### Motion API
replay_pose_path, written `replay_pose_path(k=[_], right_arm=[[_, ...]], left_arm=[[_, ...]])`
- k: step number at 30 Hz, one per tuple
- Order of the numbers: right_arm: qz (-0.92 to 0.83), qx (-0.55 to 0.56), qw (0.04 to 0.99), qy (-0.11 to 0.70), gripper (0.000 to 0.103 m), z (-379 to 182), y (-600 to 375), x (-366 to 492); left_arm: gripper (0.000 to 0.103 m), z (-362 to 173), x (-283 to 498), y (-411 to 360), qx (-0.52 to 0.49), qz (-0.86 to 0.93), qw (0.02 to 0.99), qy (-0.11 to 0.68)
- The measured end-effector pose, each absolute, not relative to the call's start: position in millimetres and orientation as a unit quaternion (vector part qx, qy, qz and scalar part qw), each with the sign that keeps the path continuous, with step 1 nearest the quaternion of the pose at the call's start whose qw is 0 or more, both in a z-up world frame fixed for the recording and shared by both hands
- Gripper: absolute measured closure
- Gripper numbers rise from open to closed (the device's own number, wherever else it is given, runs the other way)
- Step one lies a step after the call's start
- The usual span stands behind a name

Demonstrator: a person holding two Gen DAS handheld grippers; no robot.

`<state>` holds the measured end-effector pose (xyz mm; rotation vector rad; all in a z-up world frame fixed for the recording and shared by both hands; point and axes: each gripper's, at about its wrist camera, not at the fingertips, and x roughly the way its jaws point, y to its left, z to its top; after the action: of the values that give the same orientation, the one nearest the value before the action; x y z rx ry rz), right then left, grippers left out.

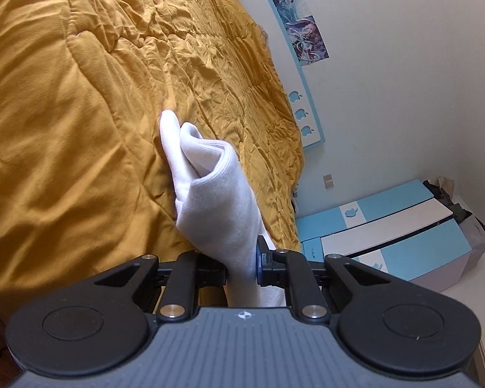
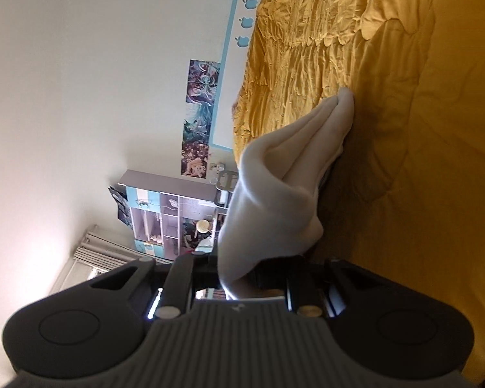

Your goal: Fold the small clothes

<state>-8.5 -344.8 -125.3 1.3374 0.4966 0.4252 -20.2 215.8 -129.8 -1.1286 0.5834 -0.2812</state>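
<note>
Two grippers, each clamped on one sock: left gripper (image 1: 241, 270) pinches the near end of a white sock (image 1: 210, 187), right gripper (image 2: 239, 278) likewise (image 2: 274, 187). Both socks lift off the yellow quilt (image 1: 64, 113); far tips touch it mid-bed. Blue-white headboard (image 1: 274, 45) beyond.

A home bedroom is shown. Most of the left wrist view is filled by a wrinkled mustard-yellow quilted bedspread (image 1: 97, 97), bordered at upper right by a white headboard with light-blue trim and apple cut-outs (image 1: 294, 74). Colourful anime posters (image 1: 302, 29) are fixed to the cream wall above it. A blue-and-white wardrobe (image 1: 401, 223) is seen at right; open shelving (image 2: 165, 216) appears at centre left of the right wrist view.
</note>
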Motion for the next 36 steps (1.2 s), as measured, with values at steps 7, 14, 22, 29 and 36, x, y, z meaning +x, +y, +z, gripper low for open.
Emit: replay_pose_path(k=[7, 14, 22, 29, 36], right_arm=[[0.090, 0.529, 0.779, 0.324, 0.081, -125.0, -345.4, -34.0], [0.018, 0.533, 0.796, 0.286, 0.062, -111.8, -391.9, -67.2], [0.044, 0.451, 0.870, 0.194, 0.035, -52.6, -420.8, -36.6], [0.062, 0.366, 0.900, 0.230, 0.020, -30.3, -372.8, 42.7], [0.074, 0.211, 0.920, 0.320, 0.021, -33.8, -323.1, 128.1]], left_arm=[[0.084, -141.6, -27.0, 223.4, -0.507, -0.074, 0.794, 0.326], [0.056, -103.7, -79.6, 235.6, -0.412, 0.041, 0.873, 0.259], [0.029, -22.2, -37.2, 226.9, -0.168, -0.014, 0.952, 0.255], [0.029, -36.4, 80.9, 198.2, -0.131, -0.071, 0.925, 0.350], [0.030, -98.2, 172.4, 184.8, -0.146, -0.067, 0.888, 0.431]])
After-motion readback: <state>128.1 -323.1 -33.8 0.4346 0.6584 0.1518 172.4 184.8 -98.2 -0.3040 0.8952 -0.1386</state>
